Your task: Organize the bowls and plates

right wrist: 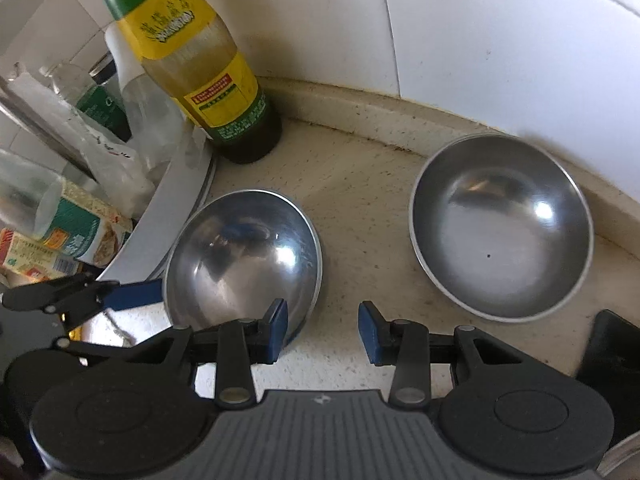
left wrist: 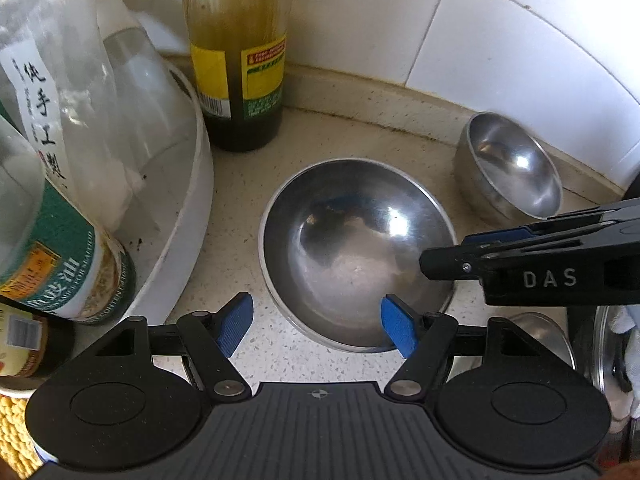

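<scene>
1. Speckled beige stone makes up the counter (left wrist: 256, 200), which meets a raised beige lip along the back and a white tiled wall (left wrist: 500, 20) above it; dark grime sits in the seam.
2. Two steel bowls stand upright on the counter, well apart. The near bowl (left wrist: 356, 252) lies mid-counter; the far bowl (left wrist: 508, 168) sits close to the back lip under the tiles.
3. Left of the near bowl stands a white tub (left wrist: 188, 216) crowded with bottles and a clear bag, its wall just beside the bowl's rim in the right wrist view.
4. Behind them, in the corner, stands a sauce bottle (left wrist: 240, 60) with a yellow and green label, on the counter near the tub.
5. The left gripper (left wrist: 316, 326) has its blue pads spread wide, holding nothing; its right pad overlaps the near bowl's front rim, though I cannot tell if it touches.
6. The right gripper (right wrist: 322, 330) is likewise spread and empty, over bare counter between the two bowls, its left pad at the near bowl's (right wrist: 244, 260) edge; the far bowl (right wrist: 502, 226) lies ahead to its right.
</scene>
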Tool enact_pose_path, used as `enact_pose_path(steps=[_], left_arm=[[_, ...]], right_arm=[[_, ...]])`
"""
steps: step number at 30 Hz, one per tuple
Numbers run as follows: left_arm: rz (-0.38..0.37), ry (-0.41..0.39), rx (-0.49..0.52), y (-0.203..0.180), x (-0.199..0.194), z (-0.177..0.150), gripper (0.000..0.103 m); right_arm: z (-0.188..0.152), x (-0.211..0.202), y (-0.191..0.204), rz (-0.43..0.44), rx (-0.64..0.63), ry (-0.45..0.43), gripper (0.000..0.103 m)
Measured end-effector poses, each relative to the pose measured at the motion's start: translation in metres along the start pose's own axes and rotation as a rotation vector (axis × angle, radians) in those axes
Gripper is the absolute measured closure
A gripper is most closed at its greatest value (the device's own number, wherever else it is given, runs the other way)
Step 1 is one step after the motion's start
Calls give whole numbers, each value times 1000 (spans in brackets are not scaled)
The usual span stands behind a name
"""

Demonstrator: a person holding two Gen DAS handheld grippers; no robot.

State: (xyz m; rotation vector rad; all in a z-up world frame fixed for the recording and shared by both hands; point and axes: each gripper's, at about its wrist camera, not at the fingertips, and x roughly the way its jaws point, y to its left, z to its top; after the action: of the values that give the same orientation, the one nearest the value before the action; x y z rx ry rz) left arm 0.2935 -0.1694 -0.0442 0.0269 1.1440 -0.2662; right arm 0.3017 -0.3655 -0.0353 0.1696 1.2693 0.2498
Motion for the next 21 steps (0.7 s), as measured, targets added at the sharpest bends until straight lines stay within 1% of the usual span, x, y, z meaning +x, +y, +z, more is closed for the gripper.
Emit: enact_pose_path(steps=[3,5,8,9,10,14,16,17,18,21], left_arm=[[5,7,-12,2,5,1,27],[-6,11,-30,4,9,3,28],[-16,16,-45,7,13,5,39],[-14,16,-45,6,15,6,46],[-8,13,-45,6,16,6,51],[6,3,-30,6,19,7,58],[13,-1,-20,7,19,7,66],[11,-3,-17,6,18,7,67],[4,-5,-14,6,18,7,68],[7,-7,-9,6,16,6,68]], right_arm=[[2,9,-2,16,17,15,43],[3,13,-3,8,15,21,43],[3,16,-3,9,19,22,43],[3,15,-4,8,20,21,44],[3,15,-4,11,18,18,44],[4,17,-2,17,25,15,50],[3,19,-2,25,31,13,54],[2,19,-1,35,29,13,60],[2,20,1,34,27,14,63],[1,17,3,23,12,8,63]])
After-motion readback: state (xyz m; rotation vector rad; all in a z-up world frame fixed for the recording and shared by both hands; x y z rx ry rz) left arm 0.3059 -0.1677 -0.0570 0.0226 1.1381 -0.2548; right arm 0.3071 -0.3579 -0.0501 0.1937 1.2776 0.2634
